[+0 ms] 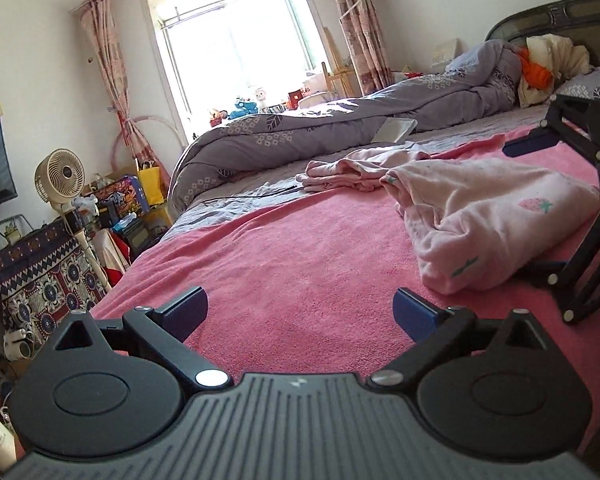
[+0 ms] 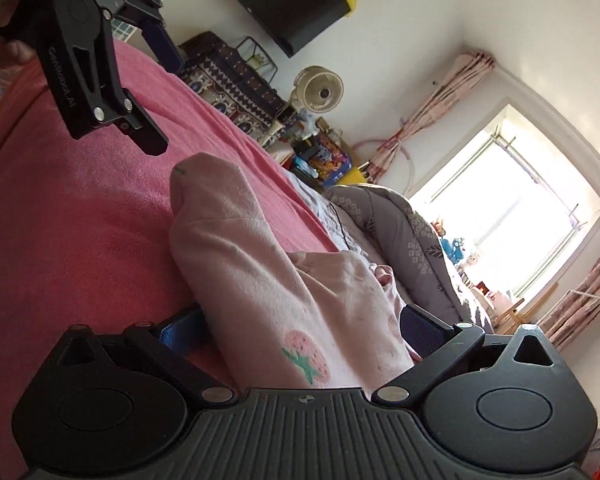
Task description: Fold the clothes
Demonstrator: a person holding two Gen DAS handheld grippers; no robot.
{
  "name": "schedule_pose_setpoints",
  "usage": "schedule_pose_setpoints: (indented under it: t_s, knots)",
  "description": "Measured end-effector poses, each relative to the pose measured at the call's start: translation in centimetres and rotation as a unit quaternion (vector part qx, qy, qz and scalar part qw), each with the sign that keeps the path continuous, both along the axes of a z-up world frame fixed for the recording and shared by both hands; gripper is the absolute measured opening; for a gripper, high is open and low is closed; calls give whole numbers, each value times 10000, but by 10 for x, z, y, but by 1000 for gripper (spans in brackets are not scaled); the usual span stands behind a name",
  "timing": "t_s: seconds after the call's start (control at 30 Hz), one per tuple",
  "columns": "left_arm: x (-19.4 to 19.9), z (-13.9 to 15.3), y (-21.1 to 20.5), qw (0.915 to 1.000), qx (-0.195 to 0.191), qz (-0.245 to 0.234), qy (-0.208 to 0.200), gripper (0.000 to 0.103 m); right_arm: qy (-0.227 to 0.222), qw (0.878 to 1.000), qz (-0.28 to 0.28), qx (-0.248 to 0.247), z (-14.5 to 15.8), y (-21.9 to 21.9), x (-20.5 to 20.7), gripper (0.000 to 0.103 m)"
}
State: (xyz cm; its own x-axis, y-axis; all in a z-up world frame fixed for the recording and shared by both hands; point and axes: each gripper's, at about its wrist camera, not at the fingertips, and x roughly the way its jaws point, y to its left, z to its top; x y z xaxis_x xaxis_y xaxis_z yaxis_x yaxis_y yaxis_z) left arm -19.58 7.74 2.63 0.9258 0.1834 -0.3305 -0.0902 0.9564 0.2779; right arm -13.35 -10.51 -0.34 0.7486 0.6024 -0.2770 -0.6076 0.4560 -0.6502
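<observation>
Bed (image 1: pixel 300 264) covered by a pink terry blanket (image 1: pixel 284 248), with a grey leaf-print duvet (image 1: pixel 300 132) heaped along its far side below the window (image 1: pixel 236 44). Folded pale pink strawberry-print garment (image 1: pixel 488 224) lying on the blanket, right of centre in the left wrist view; a second, crumpled pink garment (image 1: pixel 348 172) lies beyond it, near the duvet. Left gripper (image 1: pixel 300 308) hovering over bare blanket, jaws spread wide with nothing between them. Right gripper (image 2: pixel 300 332) rolled onto its side, jaws wide apart and straddling the folded garment's thick edge (image 2: pixel 300 312); whether the pads press the cloth cannot be told. Pedestal fan (image 1: pixel 60 176) standing beside the bed.
</observation>
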Motion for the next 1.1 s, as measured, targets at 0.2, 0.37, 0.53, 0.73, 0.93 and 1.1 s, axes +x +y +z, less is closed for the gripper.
schedule_pose_setpoints:
  t_s: [0.2,0.37,0.53,0.73,0.93,1.1]
  knots:
    - [-4,3,4,9994,-329,48,-116,101,44,9993,-344,139,6,3,7,80]
    - [2,4,1,9989,-431,85,-133,102,-804,9957,-318,-338,-14,8,-4,73]
    - [23,9,-8,9963,-376,763,131,102,660,9967,-483,17,-8,22,14,31]
    - [35,31,-24,9963,-511,668,-167,103,2243,9562,-888,1659,56,-19,61,27]
    - [98,43,-50,9951,-565,805,-52,103,2429,9216,-1514,2622,136,-77,139,25]
    - [153,11,-56,9922,-881,810,361,103,1998,9135,-2310,2687,196,-97,228,23]
